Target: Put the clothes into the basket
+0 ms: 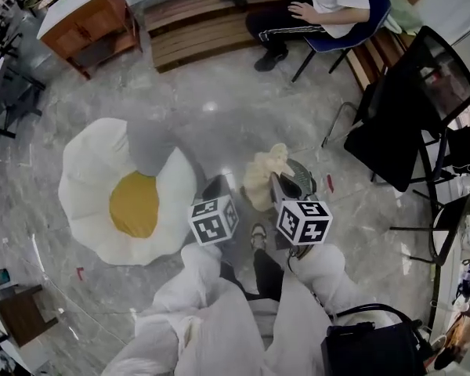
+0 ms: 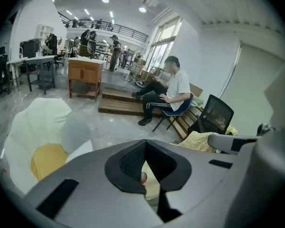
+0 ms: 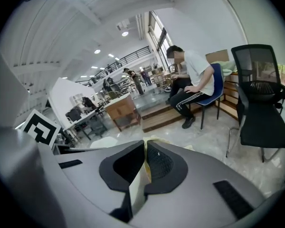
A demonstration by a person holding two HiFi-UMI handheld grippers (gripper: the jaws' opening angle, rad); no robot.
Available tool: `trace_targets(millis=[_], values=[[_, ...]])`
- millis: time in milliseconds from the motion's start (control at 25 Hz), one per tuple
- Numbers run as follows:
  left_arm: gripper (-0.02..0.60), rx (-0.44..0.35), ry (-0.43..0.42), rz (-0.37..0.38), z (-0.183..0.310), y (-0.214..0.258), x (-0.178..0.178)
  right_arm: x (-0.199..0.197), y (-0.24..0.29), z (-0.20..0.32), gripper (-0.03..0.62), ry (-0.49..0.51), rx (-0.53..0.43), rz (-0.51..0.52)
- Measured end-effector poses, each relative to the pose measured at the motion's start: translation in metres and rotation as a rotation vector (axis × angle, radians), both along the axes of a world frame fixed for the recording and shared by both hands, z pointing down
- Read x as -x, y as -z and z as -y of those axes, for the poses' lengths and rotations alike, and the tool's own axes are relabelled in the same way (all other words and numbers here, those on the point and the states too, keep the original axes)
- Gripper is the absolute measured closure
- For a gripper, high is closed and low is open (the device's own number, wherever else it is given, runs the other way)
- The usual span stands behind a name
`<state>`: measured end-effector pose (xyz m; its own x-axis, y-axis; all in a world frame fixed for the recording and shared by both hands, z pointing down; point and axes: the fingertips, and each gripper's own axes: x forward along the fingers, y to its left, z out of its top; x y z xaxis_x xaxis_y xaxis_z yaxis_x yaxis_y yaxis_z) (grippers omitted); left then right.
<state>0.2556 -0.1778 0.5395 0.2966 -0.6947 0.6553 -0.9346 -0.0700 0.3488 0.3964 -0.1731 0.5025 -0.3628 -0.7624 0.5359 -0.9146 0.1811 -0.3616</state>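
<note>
A pale yellow garment [image 1: 265, 175] hangs bunched above the marble floor, just ahead of my two grippers. My right gripper [image 1: 288, 182] is shut on a fold of it; in the right gripper view a strip of the cloth [image 3: 140, 184] is pinched between the dark pads [image 3: 164, 163]. My left gripper [image 1: 219, 186] is close beside it on the left, and its jaws stand nearly together with yellow cloth [image 2: 151, 177] showing in the gap. More of the garment [image 2: 199, 140] bulges past its right side. No basket shows plainly in any view.
A fried-egg shaped white and yellow cushion [image 1: 125, 198] lies on the floor at left with a grey cloth [image 1: 150, 143] on it. A black office chair [image 1: 407, 112] stands right, a seated person [image 1: 329, 2] and wooden platform [image 1: 196, 26] beyond. A black bag [image 1: 372, 351] is at my feet.
</note>
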Motion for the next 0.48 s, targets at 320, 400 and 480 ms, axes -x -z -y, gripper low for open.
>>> trace_targets(millis=[320,400,480], values=[[0.581,0.047,-0.107,0.013,0.004,-0.025,-0.080,-0.080,-0.024,-0.006,0.565,-0.113,0.047,0.009],[0.581,0.062,-0.126,0.022,0.002,-0.034,-0.093,-0.092,-0.037,-0.011,0.565,-0.126,0.074,0.013],[0.581,0.078,-0.137,0.030,0.002,-0.043,-0.102,-0.100,-0.052,-0.015,0.564,-0.131,0.103,0.016]])
